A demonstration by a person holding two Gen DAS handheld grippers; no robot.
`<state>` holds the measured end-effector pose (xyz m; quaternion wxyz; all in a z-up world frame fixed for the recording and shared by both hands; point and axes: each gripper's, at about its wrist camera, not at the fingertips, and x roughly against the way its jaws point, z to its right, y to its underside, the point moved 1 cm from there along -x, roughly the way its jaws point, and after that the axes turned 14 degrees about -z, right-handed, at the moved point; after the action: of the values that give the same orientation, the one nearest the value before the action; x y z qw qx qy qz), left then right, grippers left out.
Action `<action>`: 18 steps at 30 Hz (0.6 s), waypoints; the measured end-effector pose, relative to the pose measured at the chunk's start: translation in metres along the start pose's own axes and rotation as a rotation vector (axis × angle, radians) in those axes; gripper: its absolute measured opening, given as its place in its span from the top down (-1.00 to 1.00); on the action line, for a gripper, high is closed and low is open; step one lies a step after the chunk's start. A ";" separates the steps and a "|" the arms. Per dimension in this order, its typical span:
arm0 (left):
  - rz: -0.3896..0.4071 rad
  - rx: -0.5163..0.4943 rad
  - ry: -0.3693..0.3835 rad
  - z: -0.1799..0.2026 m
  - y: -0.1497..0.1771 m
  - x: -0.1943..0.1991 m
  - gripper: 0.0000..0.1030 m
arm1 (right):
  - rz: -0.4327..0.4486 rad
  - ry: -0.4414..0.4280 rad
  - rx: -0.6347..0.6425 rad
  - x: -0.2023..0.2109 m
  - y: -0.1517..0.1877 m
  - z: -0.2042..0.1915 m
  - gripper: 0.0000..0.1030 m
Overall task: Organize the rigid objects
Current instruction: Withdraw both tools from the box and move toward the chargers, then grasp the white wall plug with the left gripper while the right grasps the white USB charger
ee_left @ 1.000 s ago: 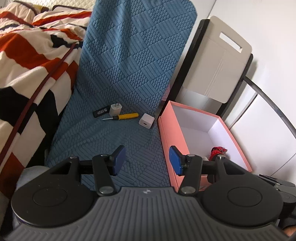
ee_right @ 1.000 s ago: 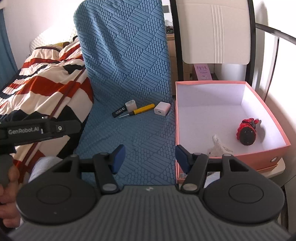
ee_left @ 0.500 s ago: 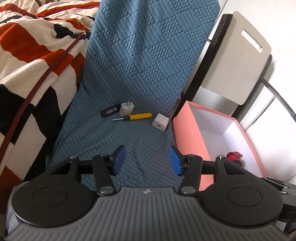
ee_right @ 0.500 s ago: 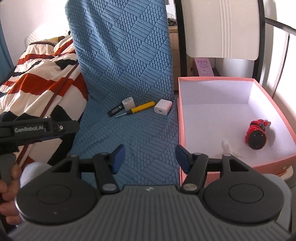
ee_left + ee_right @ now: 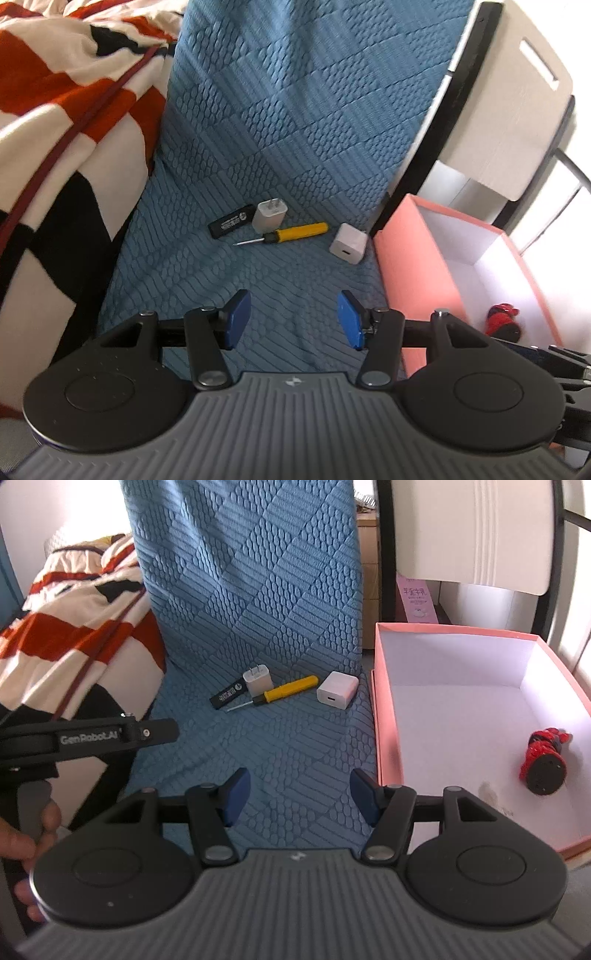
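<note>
bedroom: striped blanket [image 5: 66, 122], chair [image 5: 476, 535]

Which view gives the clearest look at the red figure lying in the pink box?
The right wrist view: the red and black toy figure lies fully exposed on the white floor of the open pink cardboard box. In the left wrist view the figure is partly hidden behind the gripper's own body, at the frame's right side.

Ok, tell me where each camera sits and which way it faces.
Left wrist: on the left tool, tilted down at the blue mat; its own open fingers show.
Right wrist: on the right tool, facing the same mat, with the pink box alongside; a hand holding the left tool shows.
Shared: screwdriver, two chargers, black stick, box.
</note>
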<state>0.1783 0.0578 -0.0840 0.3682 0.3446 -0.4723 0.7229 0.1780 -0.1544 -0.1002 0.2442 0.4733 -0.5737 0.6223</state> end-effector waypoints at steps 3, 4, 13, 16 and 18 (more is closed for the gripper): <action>-0.013 0.020 -0.002 -0.014 -0.008 -0.019 -0.13 | -0.015 0.003 0.006 -0.016 -0.006 -0.005 -0.21; -0.014 0.025 0.004 -0.018 -0.011 -0.026 -0.13 | -0.017 0.004 0.008 -0.021 -0.008 -0.006 -0.21; -0.014 0.017 0.048 -0.038 -0.049 -0.084 -0.13 | -0.014 0.009 0.050 -0.058 -0.030 -0.011 -0.20; -0.025 0.002 0.054 -0.040 -0.063 -0.100 -0.13 | -0.013 0.021 0.054 -0.071 -0.041 -0.009 -0.20; -0.022 -0.021 0.048 -0.040 -0.073 -0.110 -0.13 | -0.003 0.036 0.058 -0.081 -0.049 -0.008 -0.20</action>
<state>0.2890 0.0935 -0.1589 0.3910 0.3285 -0.4670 0.7219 0.2519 -0.1169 -0.1465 0.2415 0.4699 -0.5503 0.6466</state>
